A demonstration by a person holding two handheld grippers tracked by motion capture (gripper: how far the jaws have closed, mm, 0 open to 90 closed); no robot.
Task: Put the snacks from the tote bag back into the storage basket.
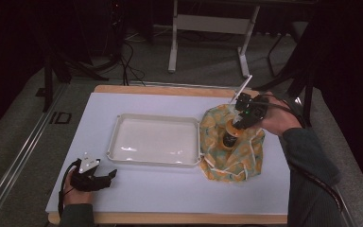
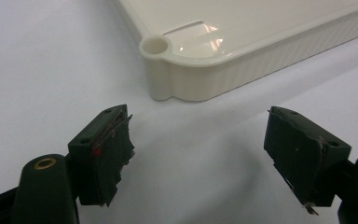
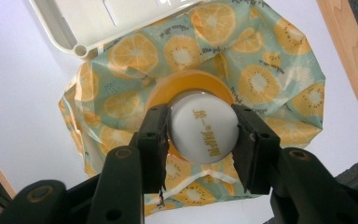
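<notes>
A bottle (image 1: 230,135) with an orange body and a white cap (image 3: 204,133) stands over a fruit-print cloth bag (image 1: 231,151) at the table's right. My right gripper (image 3: 200,140) comes down from above and is shut on the cap, one jaw on each side. The bag (image 3: 270,79) spreads out around the bottle, yellow and teal with orange and kiwi slices. My left gripper (image 1: 105,176) rests near the table's front left, open, with nothing between its fingers (image 2: 103,154). Just ahead of it is the corner of a white tray (image 2: 177,79).
The white tray (image 1: 118,137) lies in the middle of the white table, its right edge touching the bag. A white stick-like piece (image 1: 242,90) rises behind the right gripper. The table's wooden edge (image 3: 349,60) runs close to the bag's right.
</notes>
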